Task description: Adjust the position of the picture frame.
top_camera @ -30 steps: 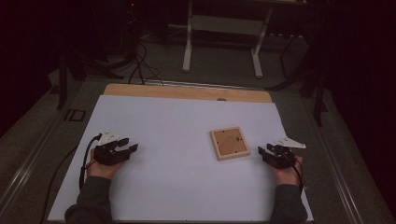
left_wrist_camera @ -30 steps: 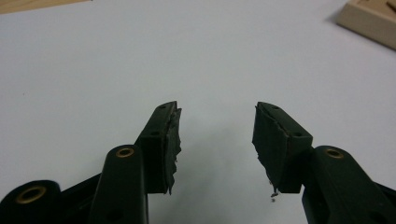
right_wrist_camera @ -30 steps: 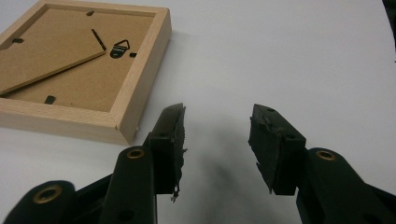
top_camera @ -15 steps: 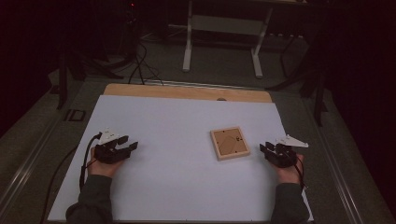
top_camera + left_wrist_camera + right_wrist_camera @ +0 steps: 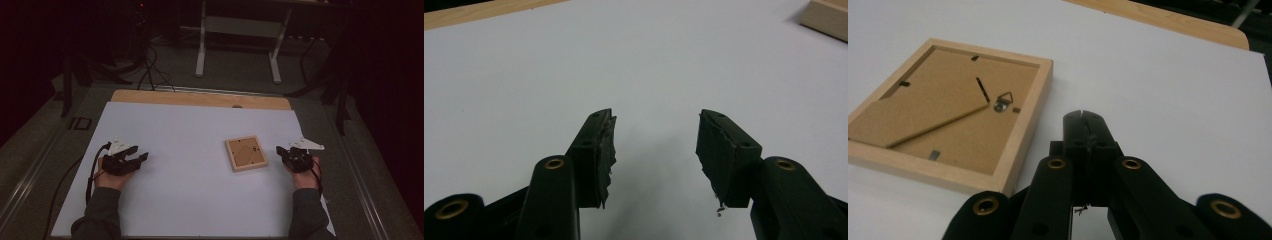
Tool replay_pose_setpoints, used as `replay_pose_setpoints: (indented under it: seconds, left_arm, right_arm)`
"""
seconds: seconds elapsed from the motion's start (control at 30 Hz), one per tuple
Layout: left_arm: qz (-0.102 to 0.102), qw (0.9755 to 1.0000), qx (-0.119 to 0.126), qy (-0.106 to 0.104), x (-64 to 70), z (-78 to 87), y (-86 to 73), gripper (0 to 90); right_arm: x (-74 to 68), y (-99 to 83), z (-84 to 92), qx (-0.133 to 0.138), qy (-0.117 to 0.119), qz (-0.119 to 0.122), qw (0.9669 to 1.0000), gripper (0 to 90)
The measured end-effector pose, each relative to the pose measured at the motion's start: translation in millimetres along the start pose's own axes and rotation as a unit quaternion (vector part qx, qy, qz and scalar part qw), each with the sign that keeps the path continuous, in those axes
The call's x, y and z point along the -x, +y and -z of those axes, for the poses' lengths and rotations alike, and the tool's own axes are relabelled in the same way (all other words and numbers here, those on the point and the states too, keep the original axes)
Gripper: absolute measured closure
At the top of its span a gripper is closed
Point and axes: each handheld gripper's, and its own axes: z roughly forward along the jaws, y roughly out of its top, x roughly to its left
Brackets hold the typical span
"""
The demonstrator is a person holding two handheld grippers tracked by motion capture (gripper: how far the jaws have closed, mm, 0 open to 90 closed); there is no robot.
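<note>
A small wooden picture frame (image 5: 245,153) lies face down on the white table sheet (image 5: 190,135), its brown backing board, stand and hanger (image 5: 1004,99) turned up. My right gripper (image 5: 281,151) rests on the sheet just right of the frame (image 5: 948,115); its jaws have just been closing and now meet with nothing between them (image 5: 1083,116). My left gripper (image 5: 141,157) sits at the left of the sheet, far from the frame, open and empty (image 5: 656,135). A corner of the frame (image 5: 826,17) pokes in at the top right of the left gripper view.
A strip of bare wooden tabletop (image 5: 200,98) runs along the sheet's far edge. Beyond it stand white table legs (image 5: 202,45) and loose cables (image 5: 150,70) on a dark floor. A cable (image 5: 92,167) trails from the left gripper.
The right gripper's jaws have closed from open to touching. Both hands stay about where they were, and the frame has not moved.
</note>
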Motion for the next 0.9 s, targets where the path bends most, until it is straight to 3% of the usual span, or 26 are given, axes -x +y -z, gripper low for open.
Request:
replay_pose_setpoints:
  seconds: [0.4,0.57,0.9]
  left_arm:
    - [-0.002,1.0,0.001,0.003,0.7,-0.2,0.2,49.1]
    - [-0.002,1.0,0.001,0.003,0.5,0.1,0.3,49.1]
    - [-0.004,1.0,0.0,0.005,0.8,0.0,0.4,49.1]
  right_arm:
    - [-3.4,12.8,-13.0,0.002,0.011,-0.005,0.9999,89.6]
    - [-4.3,15.6,-18.0,0.002,0.003,-0.006,1.0,87.9]
    - [-8.2,16.4,-30.6,-0.009,0.022,-0.003,0.9997,89.8]
